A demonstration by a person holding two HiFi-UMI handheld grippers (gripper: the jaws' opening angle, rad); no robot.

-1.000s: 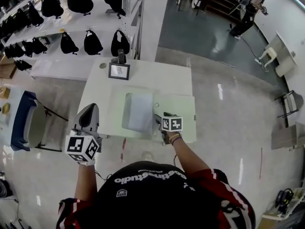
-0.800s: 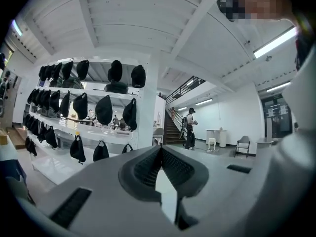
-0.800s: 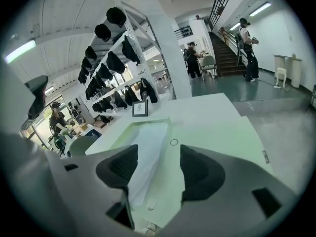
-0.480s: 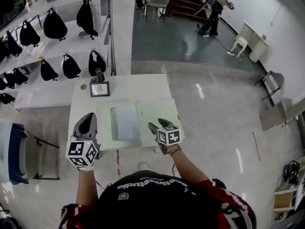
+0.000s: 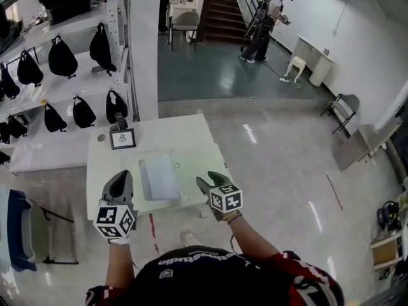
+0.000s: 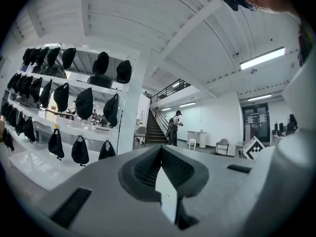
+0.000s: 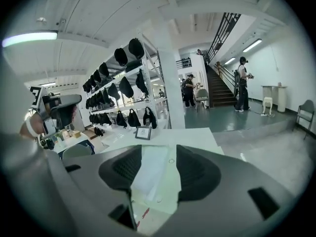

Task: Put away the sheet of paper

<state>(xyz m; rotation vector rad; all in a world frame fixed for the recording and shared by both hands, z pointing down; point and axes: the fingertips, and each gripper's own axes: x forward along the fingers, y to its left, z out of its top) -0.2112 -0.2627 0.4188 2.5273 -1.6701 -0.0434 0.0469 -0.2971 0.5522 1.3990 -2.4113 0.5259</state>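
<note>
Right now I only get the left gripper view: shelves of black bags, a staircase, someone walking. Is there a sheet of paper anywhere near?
Observer: Yes. The head view shows a sheet of paper lying flat on a white table, just ahead of both grippers.
Operator: Is anything holding it?
Observer: No. The right gripper hangs off to the paper's right. Its jaws are apart and have just been closing a little, with nothing between them.
Operator: Is the paper alone on that table?
Observer: No. A small framed picture stands upright toward the far left side, apart from the paper.
</note>
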